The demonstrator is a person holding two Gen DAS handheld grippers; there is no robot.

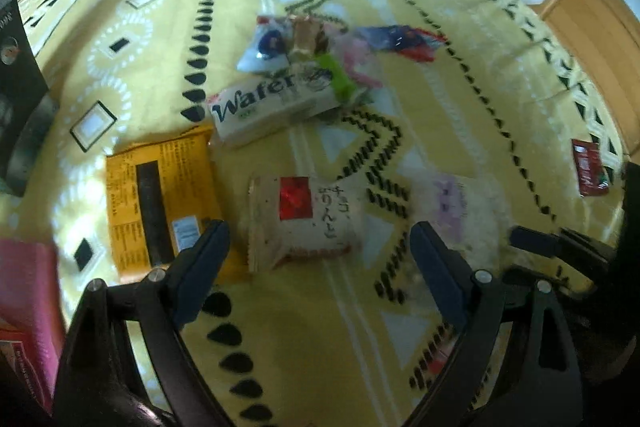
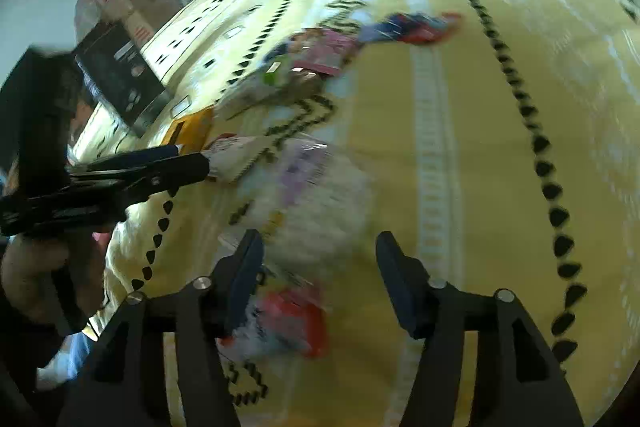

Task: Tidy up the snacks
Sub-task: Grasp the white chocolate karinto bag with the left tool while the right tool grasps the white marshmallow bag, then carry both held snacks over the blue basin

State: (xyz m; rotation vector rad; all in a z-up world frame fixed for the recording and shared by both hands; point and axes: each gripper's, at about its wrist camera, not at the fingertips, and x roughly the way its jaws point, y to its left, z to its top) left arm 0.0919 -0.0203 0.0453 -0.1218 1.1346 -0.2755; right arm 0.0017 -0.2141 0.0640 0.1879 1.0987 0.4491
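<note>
the bedspread (image 1: 460,115) is yellow with white bands, black teardrop rows and zigzags. on it, the wafer pack (image 1: 276,107) is cream with dark blue lettering. just below it lie an orange packet (image 1: 160,199) with a black stripe and a white pouch (image 1: 304,219) with a red square.

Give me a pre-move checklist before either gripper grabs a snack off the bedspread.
1. Left gripper open, nothing held: ok.
2. White packet with red square lies between the left fingers' line, flat on the bedspread: ok.
3. Orange packet clear of the left fingertip: not ok, it lies right beside it.
4. Right gripper empty: ok.
5. Pale purple-print packet ahead of the right gripper: ok, though blurred.
6. Grippers apart from each other: ok.
</note>
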